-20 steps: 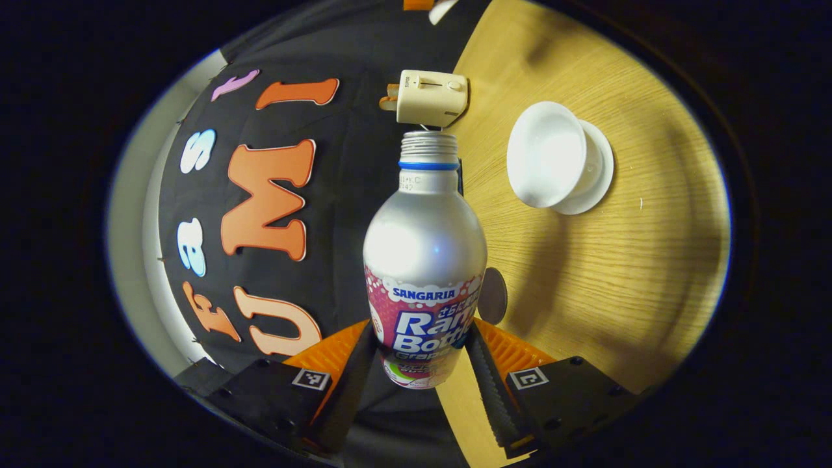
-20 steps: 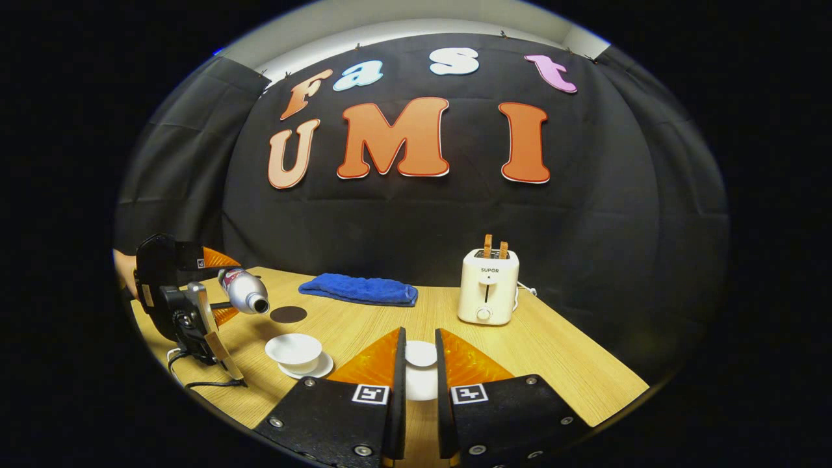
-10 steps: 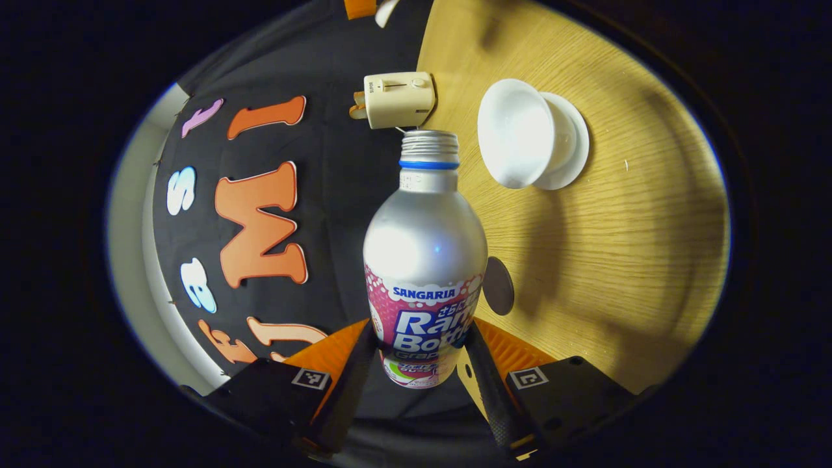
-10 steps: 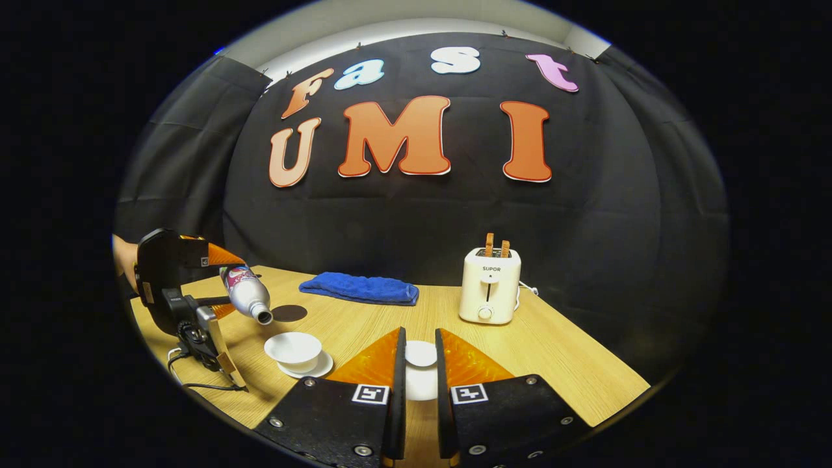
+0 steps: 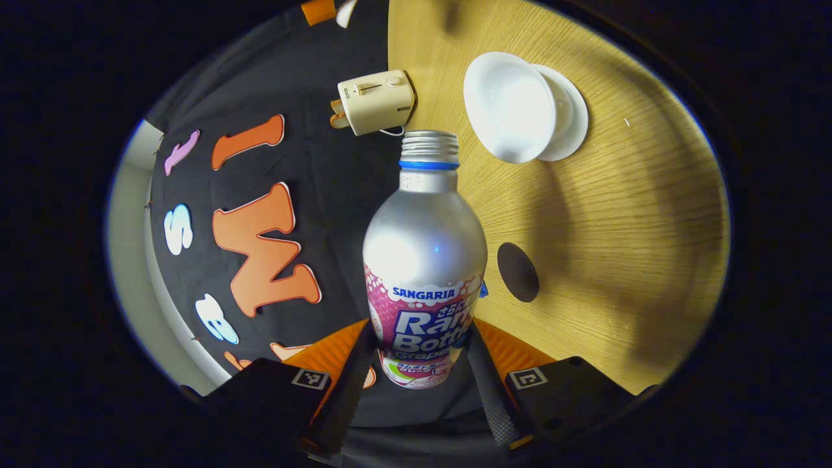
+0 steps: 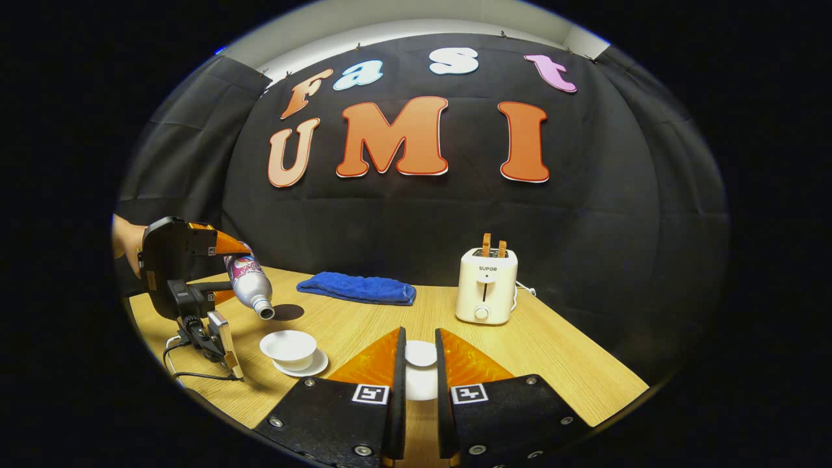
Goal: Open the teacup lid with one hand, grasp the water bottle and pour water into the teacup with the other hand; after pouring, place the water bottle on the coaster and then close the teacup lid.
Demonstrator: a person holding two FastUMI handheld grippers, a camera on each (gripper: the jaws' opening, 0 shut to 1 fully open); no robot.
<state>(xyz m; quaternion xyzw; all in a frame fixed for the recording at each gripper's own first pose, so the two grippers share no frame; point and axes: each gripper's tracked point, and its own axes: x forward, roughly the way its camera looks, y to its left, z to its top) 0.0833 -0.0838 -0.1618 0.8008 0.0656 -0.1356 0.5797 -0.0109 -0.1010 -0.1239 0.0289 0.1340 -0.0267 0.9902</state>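
My left gripper (image 5: pixel 416 354) is shut on a silver water bottle (image 5: pixel 424 260) with a pink label and no cap. In the right gripper view the bottle (image 6: pixel 249 282) is tilted mouth-down, its mouth above and left of the white teacup (image 6: pixel 288 346) on its saucer (image 6: pixel 316 365). The open teacup (image 5: pixel 510 107) lies up and right of the bottle's mouth in the left gripper view. A dark round coaster (image 5: pixel 518 272) lies on the table beside the bottle. My right gripper (image 6: pixel 418 370) is shut on the white teacup lid (image 6: pixel 420 355), held above the table.
A cream toaster (image 6: pixel 485 292) with two toast slices stands at the back right of the wooden table (image 6: pixel 552 351). A blue cloth (image 6: pixel 357 288) lies at the back by the wall. A hand (image 6: pixel 125 239) holds the left gripper, and a cable trails below it.
The left gripper has risen and tipped the bottle further mouth-down, its mouth now nearer the teacup. The right gripper and the lid have stayed put.
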